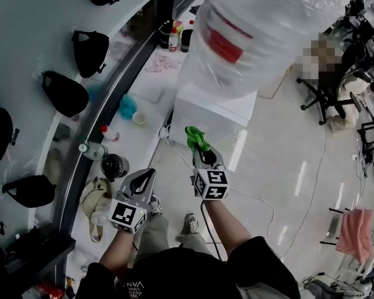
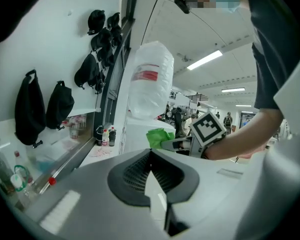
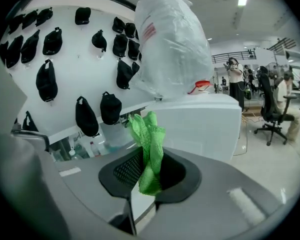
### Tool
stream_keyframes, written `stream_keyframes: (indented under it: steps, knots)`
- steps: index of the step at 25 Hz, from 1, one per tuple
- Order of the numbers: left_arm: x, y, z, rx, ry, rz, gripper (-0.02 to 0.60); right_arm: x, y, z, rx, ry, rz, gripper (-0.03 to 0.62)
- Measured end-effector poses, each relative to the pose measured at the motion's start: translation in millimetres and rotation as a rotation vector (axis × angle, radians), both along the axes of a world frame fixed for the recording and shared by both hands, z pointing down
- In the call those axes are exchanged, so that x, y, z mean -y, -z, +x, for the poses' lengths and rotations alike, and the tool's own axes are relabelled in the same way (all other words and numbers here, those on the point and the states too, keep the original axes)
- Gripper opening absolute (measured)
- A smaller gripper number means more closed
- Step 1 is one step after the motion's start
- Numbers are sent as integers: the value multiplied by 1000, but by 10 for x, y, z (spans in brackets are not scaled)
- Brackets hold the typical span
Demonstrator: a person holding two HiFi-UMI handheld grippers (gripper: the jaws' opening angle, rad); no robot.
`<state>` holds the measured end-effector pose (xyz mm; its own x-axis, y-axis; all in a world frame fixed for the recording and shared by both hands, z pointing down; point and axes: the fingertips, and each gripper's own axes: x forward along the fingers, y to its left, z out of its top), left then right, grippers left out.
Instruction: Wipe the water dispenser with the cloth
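Observation:
The white water dispenser (image 1: pixel 215 114) stands on the floor ahead of me, with a large plastic-wrapped bottle (image 1: pixel 262 30) on top. My right gripper (image 1: pixel 204 153) is shut on a green cloth (image 1: pixel 198 139), whose bunched end sticks out just short of the dispenser's front lower edge. In the right gripper view the cloth (image 3: pixel 149 144) stands up from the shut jaws of the right gripper (image 3: pixel 149 176), with the dispenser (image 3: pixel 205 121) behind it. My left gripper (image 1: pixel 148 180) hangs lower left, shut and empty. The left gripper view shows the left gripper (image 2: pixel 151 159) and the cloth (image 2: pixel 159 136) beyond.
Black caps (image 1: pixel 90 48) hang on the white wall at left. A counter ledge (image 1: pixel 140 114) beside the dispenser carries bottles (image 1: pixel 172 37) and cups. A white cable (image 1: pixel 262 199) trails over the floor. An office chair (image 1: pixel 321 95) and a pink cloth (image 1: pixel 355 232) are at right.

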<state>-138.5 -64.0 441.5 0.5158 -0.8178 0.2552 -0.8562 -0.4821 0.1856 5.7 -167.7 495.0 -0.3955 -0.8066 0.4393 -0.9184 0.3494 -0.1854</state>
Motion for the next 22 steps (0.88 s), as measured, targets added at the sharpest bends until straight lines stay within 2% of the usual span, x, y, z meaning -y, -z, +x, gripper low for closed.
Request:
stream_keyframes:
  steps: [6,13,17,22]
  knots:
    - [192,-186,-201,-1,-25,-15,-2,423,-237,-331,-7,-9,2,80]
    - [257,-302,-245,-3,-40,-30,-2,860,-427,-609,-40,-10,3,80]
    - [250,-326,-218,0,-35,-39,-2,1000,-481,-513,-43,-55,-6,80]
    - [232,-329,-74,-2,-47,-43,-2,967,-510,-173,-50,-99,-12,80]
